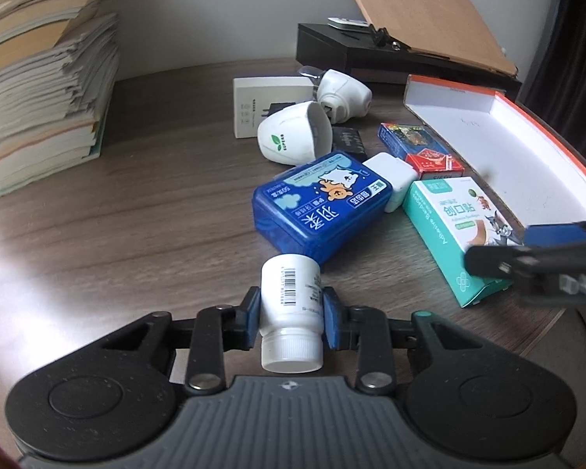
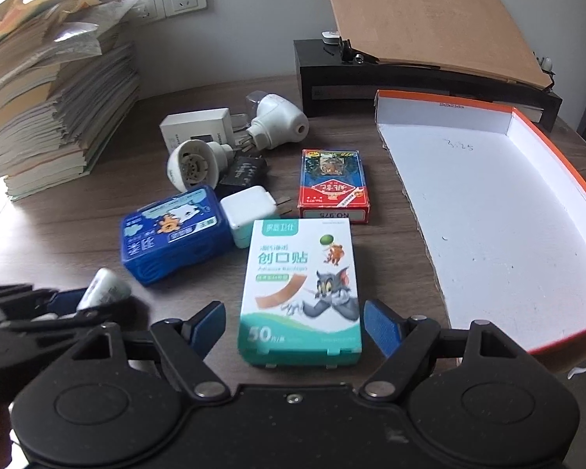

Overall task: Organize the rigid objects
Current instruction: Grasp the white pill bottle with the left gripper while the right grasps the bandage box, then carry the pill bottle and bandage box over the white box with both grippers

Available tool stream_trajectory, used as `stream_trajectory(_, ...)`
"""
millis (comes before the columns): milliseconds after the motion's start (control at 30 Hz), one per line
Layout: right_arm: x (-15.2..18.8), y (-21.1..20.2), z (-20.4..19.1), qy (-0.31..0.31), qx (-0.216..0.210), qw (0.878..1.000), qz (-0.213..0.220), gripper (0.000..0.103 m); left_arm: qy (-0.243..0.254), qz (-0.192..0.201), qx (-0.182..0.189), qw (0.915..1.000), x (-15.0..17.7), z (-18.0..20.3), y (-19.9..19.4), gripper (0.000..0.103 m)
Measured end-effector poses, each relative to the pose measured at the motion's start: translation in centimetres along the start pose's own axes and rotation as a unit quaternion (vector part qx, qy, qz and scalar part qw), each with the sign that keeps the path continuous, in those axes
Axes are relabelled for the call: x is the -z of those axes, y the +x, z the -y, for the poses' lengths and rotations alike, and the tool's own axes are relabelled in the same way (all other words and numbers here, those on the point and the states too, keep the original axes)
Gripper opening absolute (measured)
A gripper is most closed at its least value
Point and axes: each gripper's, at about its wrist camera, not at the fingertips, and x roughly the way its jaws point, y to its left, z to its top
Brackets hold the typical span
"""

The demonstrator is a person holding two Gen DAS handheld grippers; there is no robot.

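My left gripper (image 1: 292, 314) is shut on a white pill bottle (image 1: 291, 305), cap toward the camera, just in front of a blue plastic case (image 1: 320, 205); the bottle also shows in the right wrist view (image 2: 103, 287). My right gripper (image 2: 295, 322) is open, its pads on either side of a teal-and-white bandage box (image 2: 301, 289), not touching it. The box also shows in the left wrist view (image 1: 455, 230). An open orange-edged white box lid (image 2: 484, 211) lies to the right.
On the wooden table lie a playing-card box (image 2: 333, 185), a white charger cube (image 2: 244, 211), two white plug-in devices (image 2: 277, 119), a white adapter box (image 2: 197, 127) and a small black item (image 2: 246, 170). A stack of books (image 2: 50, 105) stands left; a black stand (image 2: 371, 74) with a board is behind.
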Motion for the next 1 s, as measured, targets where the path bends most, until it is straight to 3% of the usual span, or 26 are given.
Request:
stream_trajectory(167, -1.0, 3.0, 0.6, 0.010, 0.005, 0.999, -0.039, 0.092, -0.027, 0.003, 0.001, 0.9996, 0.0, 0.2, -0.9, 0.033)
stream_trajectory(233, -1.3, 3.8, 0.8, 0.008, -0.001, 0.999, -0.048, 0.085, -0.033, 0.004, -0.002, 0.9994, -0.3, 0.5, -1.1, 0.033)
stream_trajectory(567, -3.2, 1.0, 2.0, -0.003, 0.000, 1.000, -0.007, 0.084, -0.070, 0.003, -0.025, 0.9972, -3.4, 2.7, -1.0, 0.033)
stream_trajectory(1000, -5.3, -2.1, 8.6, 0.034, 0.027, 0.998, 0.045, 0.084, -0.053, 0.022, 0.000, 0.9984, -8.4, 8.4, 0.1, 0.033)
